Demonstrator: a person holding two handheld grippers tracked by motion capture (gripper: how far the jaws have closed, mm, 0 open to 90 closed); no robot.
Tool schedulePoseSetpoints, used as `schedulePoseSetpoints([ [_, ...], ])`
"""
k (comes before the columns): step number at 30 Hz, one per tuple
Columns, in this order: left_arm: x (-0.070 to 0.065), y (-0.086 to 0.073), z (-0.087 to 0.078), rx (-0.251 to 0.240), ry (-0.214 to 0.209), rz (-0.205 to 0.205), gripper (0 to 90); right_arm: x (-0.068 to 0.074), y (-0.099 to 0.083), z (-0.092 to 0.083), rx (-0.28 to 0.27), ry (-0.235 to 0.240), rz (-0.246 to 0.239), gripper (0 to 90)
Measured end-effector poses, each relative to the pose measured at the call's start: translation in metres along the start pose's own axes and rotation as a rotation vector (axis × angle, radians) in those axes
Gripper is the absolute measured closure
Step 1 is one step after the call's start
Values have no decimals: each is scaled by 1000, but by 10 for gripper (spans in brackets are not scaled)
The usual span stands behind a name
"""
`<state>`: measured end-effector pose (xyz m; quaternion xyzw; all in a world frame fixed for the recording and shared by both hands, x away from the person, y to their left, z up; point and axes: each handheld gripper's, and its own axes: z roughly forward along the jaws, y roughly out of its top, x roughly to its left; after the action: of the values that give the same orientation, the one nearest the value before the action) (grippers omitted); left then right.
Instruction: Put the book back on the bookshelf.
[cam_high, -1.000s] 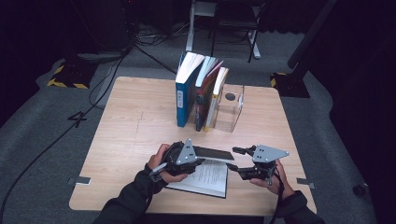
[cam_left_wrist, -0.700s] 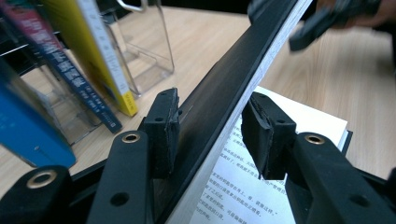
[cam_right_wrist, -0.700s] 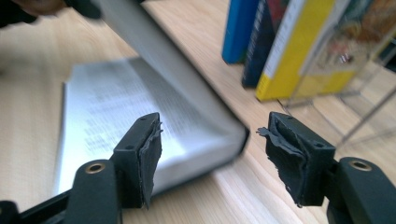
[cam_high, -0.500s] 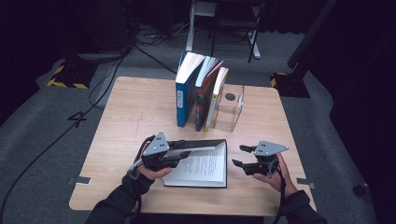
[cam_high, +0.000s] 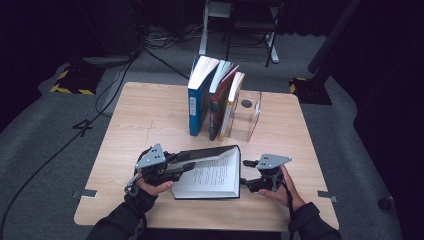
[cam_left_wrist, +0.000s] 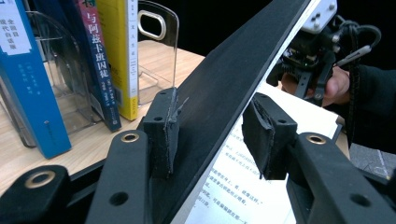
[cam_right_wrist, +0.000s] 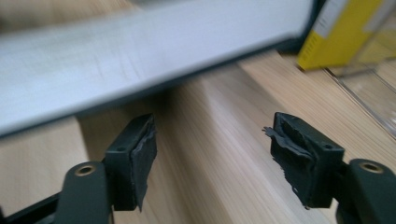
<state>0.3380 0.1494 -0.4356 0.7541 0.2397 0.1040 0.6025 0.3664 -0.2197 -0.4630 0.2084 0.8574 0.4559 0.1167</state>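
Two tools around one open book (cam_high: 212, 175), flat on the tabletop (cam_high: 150, 115) near the person's edge, in front of a row of upright books (cam_high: 200, 95) and a clear bookend (cam_high: 250, 115).

Left hand-held gripper (cam_left_wrist: 215, 126): spread, straddling the raised black cover (cam_left_wrist: 233, 70). One pad lies against the cover's outer face; the other stands apart from it on the printed-page side. So propping, not pinching. Cover tilted at a slant over the pages, neither shut nor laid back.

Right hand-held gripper (cam_right_wrist: 215, 140): spread and empty, low over bare wood just beside the book's right edge, touching nothing.

Likely troubles from here:
- Cover slipping off the single pad and dropping back onto the pages, since nothing clamps it.
- Whole book sliding or turning on the smooth wood if pushed sideways, with nothing pinning the lower half down.
- Loose pages lifting with the cover, or creasing under the inner pad if squeezed carelessly.
- Cover swinging too far toward the standing row and knocking the nearest volume, though probably well apart for now.
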Motion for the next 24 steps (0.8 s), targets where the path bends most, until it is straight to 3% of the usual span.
schedulePoseSetpoints([
  [2,-1,-2,-1,-6,-8,2,563,3,4,-1,-41,9,4,300],
  [5,1,-3,-4,-10,-21,-8,559,6,6,-1,-55,19,-10,315],
  [11,4,-6,-11,-49,-12,-41,555,13,19,-9,-128,-31,-13,345],
  [24,-2,-14,-22,-27,24,-25,533,18,45,-9,-185,-75,-17,377],
])
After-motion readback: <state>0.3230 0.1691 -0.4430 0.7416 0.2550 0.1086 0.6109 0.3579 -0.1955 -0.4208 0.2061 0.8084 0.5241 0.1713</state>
